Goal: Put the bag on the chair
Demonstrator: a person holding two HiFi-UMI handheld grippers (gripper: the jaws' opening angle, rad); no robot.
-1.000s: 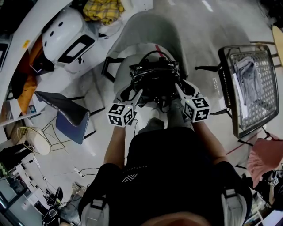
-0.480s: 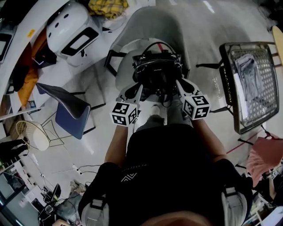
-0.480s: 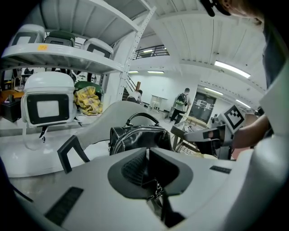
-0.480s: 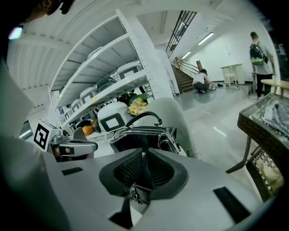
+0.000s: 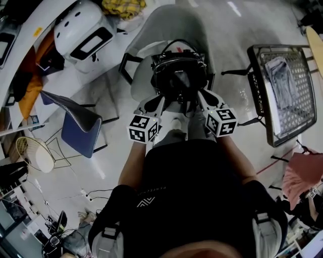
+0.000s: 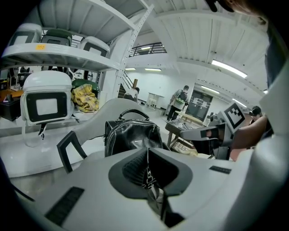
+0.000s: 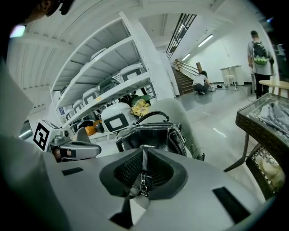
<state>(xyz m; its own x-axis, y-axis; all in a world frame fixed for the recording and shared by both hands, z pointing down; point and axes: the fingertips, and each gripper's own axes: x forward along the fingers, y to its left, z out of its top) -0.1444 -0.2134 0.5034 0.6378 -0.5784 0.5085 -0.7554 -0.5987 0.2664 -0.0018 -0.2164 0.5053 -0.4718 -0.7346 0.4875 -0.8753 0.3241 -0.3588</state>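
Note:
The black leather bag (image 5: 179, 75) stands upright over the seat of the grey chair (image 5: 144, 68), close to its curved backrest. I cannot tell whether it rests on the seat. My left gripper (image 5: 161, 103) and right gripper (image 5: 200, 101) flank its near side. In the left gripper view, the left gripper (image 6: 148, 170) is shut on a black strap with a metal buckle (image 6: 147, 177), the bag (image 6: 131, 135) just beyond. The right gripper (image 7: 142, 173) is likewise shut on a buckled strap (image 7: 142, 181) leading to the bag (image 7: 156, 135). Both pairs of jaws have just closed on the straps.
A white boxy machine (image 5: 81, 33) and a yellow cloth (image 5: 123, 6) lie on shelving at the left. A blue chair (image 5: 75, 131) stands left of me, and a wire mesh table (image 5: 282, 95) with cloth on it at the right. People stand far off.
Both grippers and the bag have moved away from me, further over the chair seat toward its backrest.

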